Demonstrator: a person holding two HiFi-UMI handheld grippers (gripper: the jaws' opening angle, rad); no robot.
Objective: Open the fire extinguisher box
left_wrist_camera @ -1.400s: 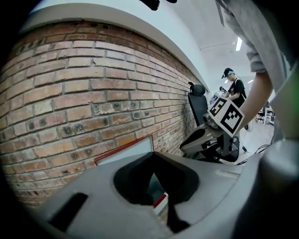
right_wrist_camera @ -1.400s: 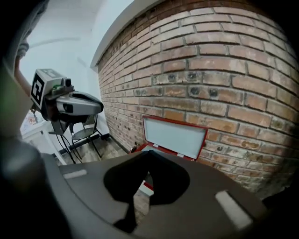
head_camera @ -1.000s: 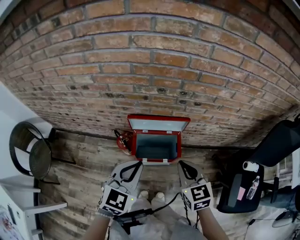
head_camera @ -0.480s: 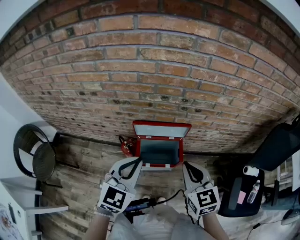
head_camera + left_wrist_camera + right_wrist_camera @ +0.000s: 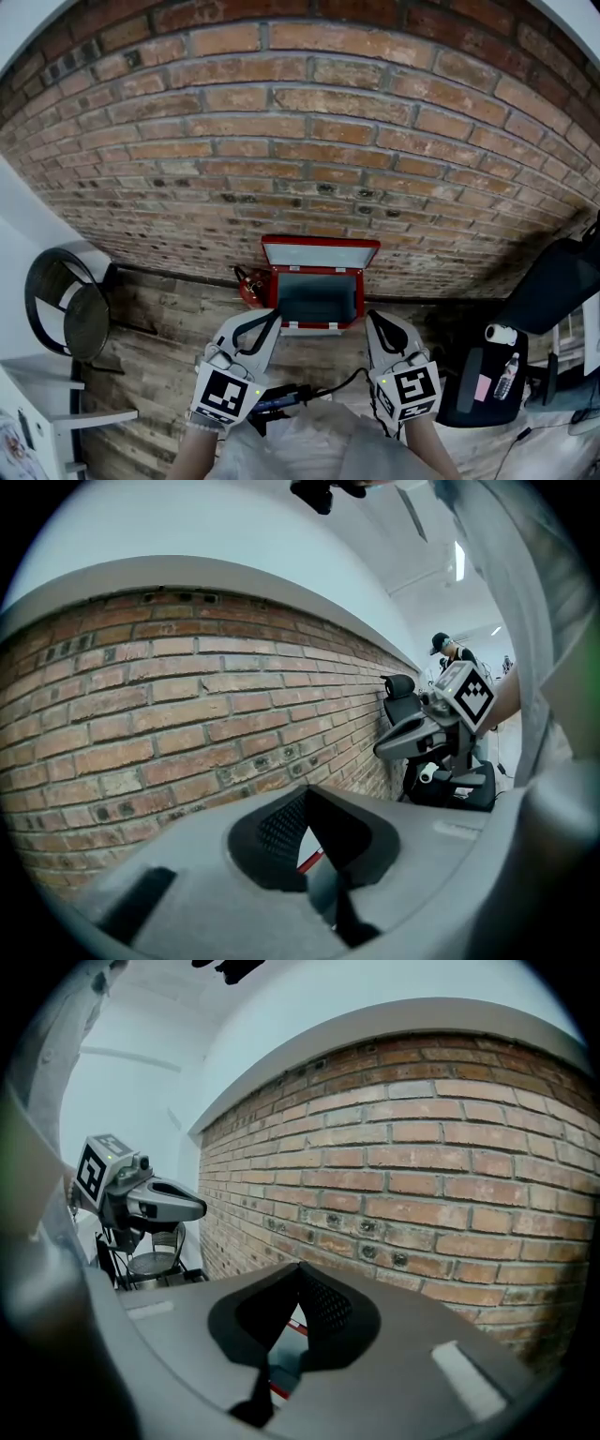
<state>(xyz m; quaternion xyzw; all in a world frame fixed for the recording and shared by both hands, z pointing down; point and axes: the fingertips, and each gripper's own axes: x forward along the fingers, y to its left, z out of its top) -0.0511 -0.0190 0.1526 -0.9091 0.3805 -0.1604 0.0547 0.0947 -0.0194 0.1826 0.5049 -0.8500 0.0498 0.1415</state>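
Head view: metal chair (image 5: 61, 305) seen far left. Red extinguisher (image 5: 249, 287) stood at foot of brick wall (image 5: 300, 141), just left of fire extinguisher box (image 5: 317, 300). Left gripper (image 5: 273, 318) held before box, jaws pressed together, nothing gripped. Box set on floor (image 5: 178, 328) against wall, lid (image 5: 322, 251) raised. Right gripper (image 5: 372, 320) held alongside, jaws likewise closed, nothing between.

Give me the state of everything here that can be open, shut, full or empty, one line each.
fire extinguisher box: open, nothing visible inside.
lid: raised, standing at the back of the box.
fire extinguisher: outside the box, beside its left side.
left gripper: shut, empty.
right gripper: shut, empty.
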